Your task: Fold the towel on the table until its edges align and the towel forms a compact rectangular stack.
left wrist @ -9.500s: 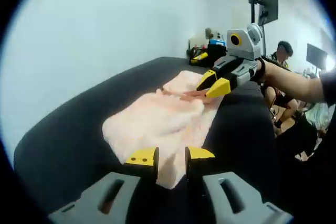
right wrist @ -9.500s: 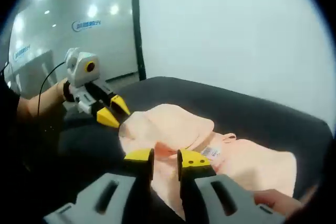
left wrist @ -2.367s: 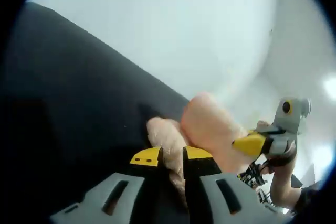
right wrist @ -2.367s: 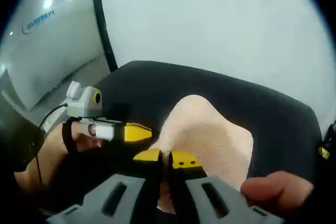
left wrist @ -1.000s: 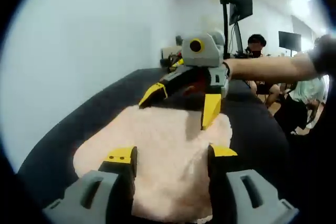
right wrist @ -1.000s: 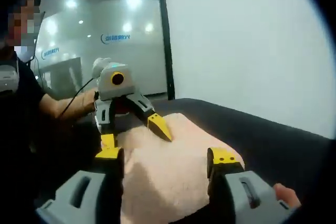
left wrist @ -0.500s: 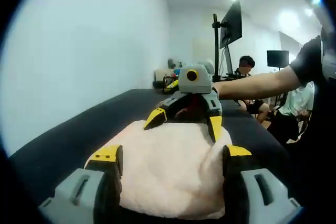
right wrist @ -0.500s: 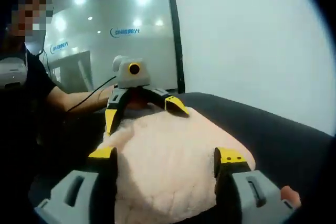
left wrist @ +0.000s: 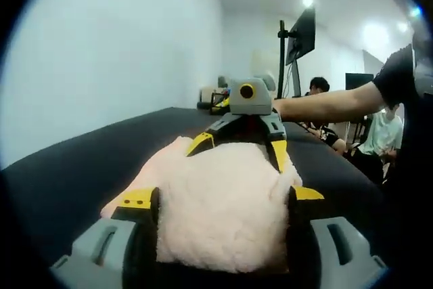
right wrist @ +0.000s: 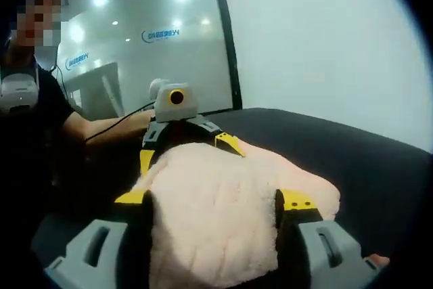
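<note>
My towel (left wrist: 223,208) sits bunched into a thick pink bundle on the dark table (left wrist: 88,160), filling the lower centre of both views. My left gripper (left wrist: 223,197) and right gripper (right wrist: 213,201) face each other from opposite ends, each with its fingers spread wide on either side of the bundle, gripping nothing. I judge this the squaring-up step near the end. The bundle looks lumpy, so next I need to press the sides in gently and check that the edges line up.

Fluffy terry-cloth towel (left wrist: 216,208) on matt dark table (left wrist: 88,160)
</note>
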The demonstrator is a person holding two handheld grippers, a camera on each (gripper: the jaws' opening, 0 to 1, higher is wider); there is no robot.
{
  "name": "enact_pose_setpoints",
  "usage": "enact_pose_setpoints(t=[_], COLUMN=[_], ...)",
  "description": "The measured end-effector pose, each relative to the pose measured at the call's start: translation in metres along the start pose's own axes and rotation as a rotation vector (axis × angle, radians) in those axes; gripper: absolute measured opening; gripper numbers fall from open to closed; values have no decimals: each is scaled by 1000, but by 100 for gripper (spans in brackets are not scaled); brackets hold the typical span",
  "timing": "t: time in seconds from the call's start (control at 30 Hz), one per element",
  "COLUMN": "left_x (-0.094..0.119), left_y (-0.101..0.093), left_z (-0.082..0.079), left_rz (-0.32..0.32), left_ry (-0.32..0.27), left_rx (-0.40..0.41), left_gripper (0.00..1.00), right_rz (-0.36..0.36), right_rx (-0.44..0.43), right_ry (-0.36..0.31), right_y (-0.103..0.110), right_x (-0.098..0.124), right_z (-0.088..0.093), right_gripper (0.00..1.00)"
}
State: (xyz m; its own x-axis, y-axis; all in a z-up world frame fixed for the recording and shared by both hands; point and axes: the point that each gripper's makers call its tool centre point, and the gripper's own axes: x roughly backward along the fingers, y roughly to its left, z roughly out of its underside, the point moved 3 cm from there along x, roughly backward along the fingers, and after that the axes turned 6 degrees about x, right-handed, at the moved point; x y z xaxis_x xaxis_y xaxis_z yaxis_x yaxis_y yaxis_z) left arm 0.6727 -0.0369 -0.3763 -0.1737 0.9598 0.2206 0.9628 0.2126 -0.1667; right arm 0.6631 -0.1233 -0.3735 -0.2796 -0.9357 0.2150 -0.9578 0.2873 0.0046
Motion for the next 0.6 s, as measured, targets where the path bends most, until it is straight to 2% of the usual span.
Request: enact_pose_setpoints(t=[0.07, 0.1, 0.13, 0.17, 0.2, 0.23, 0.27, 0.3, 0.37, 0.4, 0.43, 0.47, 0.5, 0.53, 0.57, 0.6], left_x=[5, 10, 15, 23, 31, 35, 36, 35, 29, 23, 15, 6, -1, -9, -15, -18], left_y=[-12, -15, -18, -17, -15, -14, -11, -10, -4, -4, -9, -11, -12, -13, -10, -9], left_z=[-7, -18, -36, -50, -65, -77, -81, -83, -73, -64, -56, -47, -38, -30, -16, -14], left_rz=[2, 8, 5, -1, -20, -21, -62, -94, -181, -197, -183, -176, -166, -150, -160, -161], left_ry=[6, -44, -155, -240, -321, -376, -383, -375, -341, -315, -290, -238, -187, -153, -77, -69], left_rx=[-8, -22, -11, 5, 4, 14, -5, -38, -94, -111, -127, -139, -137, -122, -112, -138], left_gripper=[74, 71, 62, 44, 29, 23, 23, 24, 22, 21, 21, 21, 21, 18, 14, 14], right_rz=[14, 47, 76, 86, 93, 129, 183, 202, 280, 312, 312, 315, 317, 313, 289, 260], right_rx=[-8, 0, -58, -86, -56, 9, 65, 55, -3, -6, -12, -23, -46, -4, -24, -27], right_ry=[5, -10, -70, -171, -269, -314, -310, -303, -274, -233, -218, -216, -184, -148, -210, -166], right_y=[-2, -8, -9, -7, -6, -5, -7, -8, -14, -19, -20, -19, -17, -14, -11, -7], right_x=[2, 6, 8, 11, 16, 19, 20, 20, 20, 19, 15, 12, 9, 7, 5, 0], right_z=[-7, -15, -30, -48, -65, -75, -78, -77, -64, -52, -40, -33, -25, -29, -34, -26], right_gripper=[71, 69, 63, 49, 41, 37, 35, 29, 10, 5, 0, 0, 0, 0, 0, 0])
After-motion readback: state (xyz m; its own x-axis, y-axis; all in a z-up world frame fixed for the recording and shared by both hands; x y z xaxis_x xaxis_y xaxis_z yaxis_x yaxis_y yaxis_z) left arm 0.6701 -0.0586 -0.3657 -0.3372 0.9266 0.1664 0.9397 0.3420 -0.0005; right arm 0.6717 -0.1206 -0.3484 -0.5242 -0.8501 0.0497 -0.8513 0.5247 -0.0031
